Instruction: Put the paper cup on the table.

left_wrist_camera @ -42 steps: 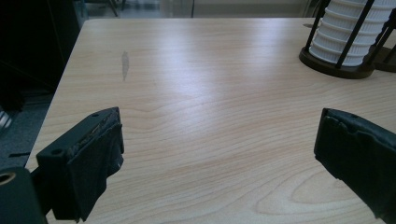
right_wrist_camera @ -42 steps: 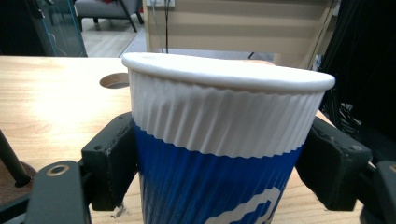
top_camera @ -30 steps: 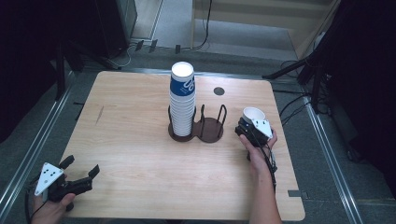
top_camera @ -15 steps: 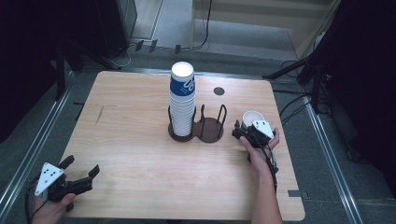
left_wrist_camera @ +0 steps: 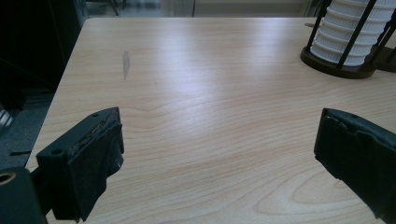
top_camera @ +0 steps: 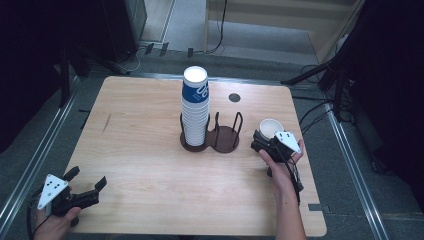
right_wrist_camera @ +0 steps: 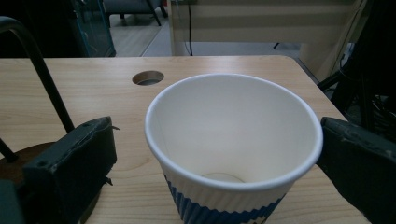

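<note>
A blue-and-white paper cup point(top_camera: 270, 128) point(right_wrist_camera: 233, 154) stands upright on the wooden table point(top_camera: 140, 150), right of the holder. My right gripper point(top_camera: 264, 138) point(right_wrist_camera: 217, 140) is open around it. Its jaws have just been opening, with the cup standing loose between them. A tall stack of the same cups point(top_camera: 195, 107) point(left_wrist_camera: 345, 42) fills the left ring of a dark wire cup holder point(top_camera: 226, 141) point(left_wrist_camera: 334, 63). The holder's right ring is empty. My left gripper point(top_camera: 87, 178) point(left_wrist_camera: 219, 154) rests open near the table's front left corner, with nothing between its jaws.
A round cable hole point(top_camera: 234, 97) point(right_wrist_camera: 147, 77) lies in the table behind the holder. The table's right edge point(top_camera: 305, 165) is close to my right hand. Dark floor, cables and stands surround the table.
The right gripper's jaws have spread off the cup, and the hand has drawn back a little. The cup now stands by itself. The left gripper has not moved.
</note>
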The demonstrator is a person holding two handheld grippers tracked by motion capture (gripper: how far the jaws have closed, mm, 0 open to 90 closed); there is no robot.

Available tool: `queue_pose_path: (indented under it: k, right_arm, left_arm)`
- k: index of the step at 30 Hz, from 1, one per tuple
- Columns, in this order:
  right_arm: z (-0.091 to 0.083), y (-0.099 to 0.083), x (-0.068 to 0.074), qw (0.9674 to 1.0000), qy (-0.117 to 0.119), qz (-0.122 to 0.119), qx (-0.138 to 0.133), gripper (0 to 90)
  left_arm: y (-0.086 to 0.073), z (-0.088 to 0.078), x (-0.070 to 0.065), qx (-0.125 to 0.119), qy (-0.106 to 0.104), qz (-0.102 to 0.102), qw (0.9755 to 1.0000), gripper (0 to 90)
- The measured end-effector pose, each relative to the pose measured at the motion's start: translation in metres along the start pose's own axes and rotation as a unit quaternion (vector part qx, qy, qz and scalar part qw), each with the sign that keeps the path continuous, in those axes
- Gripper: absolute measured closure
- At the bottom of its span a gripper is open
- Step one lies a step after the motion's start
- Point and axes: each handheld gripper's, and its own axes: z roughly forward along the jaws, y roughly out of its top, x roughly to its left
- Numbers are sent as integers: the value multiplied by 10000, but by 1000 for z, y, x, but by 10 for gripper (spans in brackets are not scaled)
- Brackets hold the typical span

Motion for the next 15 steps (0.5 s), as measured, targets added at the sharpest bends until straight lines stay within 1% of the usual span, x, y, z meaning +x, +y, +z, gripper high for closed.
queue_pose_path:
  k: [6,9,15]
  right_arm:
    - [-11,-1,-4,9999,68,60,-51,0]
    - [-17,-3,-6,10000,72,-2,-53,0]
    - [-30,-5,-9,9999,124,6,-83,0]
  left_arm:
    - [0,0,0,-1,0,-1,10000,23]
    - [0,0,0,4,0,-6,10000,23]
    - [0,0,0,3,5,-11,10000,23]
